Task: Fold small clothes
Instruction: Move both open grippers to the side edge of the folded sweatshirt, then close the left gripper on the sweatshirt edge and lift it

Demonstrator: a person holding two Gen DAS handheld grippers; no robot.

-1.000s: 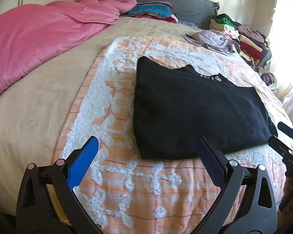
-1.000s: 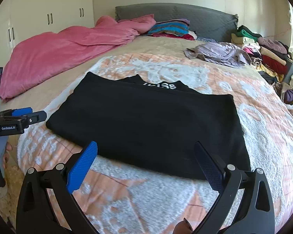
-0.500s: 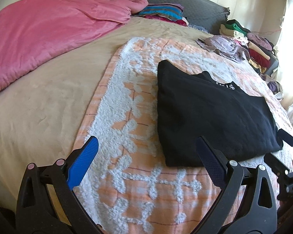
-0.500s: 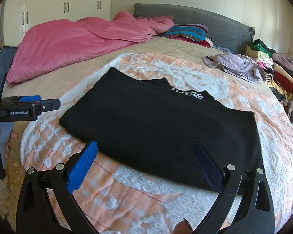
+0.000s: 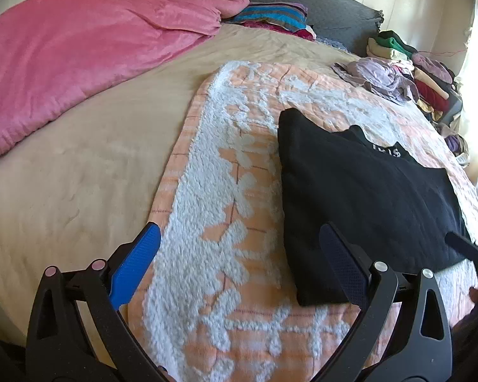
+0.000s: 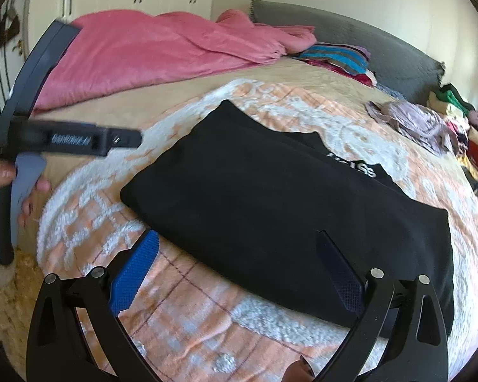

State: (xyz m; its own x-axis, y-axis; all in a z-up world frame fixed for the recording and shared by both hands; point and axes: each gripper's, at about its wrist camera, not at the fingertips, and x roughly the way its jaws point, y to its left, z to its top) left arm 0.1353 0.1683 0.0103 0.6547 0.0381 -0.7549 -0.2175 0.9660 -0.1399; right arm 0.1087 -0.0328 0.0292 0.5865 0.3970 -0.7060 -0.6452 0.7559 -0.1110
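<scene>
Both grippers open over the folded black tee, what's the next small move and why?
Probably bring the left gripper right to the folded black t-shirt's near-left corner. Both it and the right gripper are open and empty, the shirt lies flat on the orange-and-white fleece blanket, and another fold seems possible.

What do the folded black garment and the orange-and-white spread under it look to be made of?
Black garment: apparently a soft matte knit, probably cotton jersey or fleece; no sheen, thick rounded folded edges, white printed lettering near the neck.
Orange-and-white spread: seemingly a tufted, chenille-like textile; raised fluffy white flower shapes stand on a flat orange ground with thin dark grid lines.
</scene>
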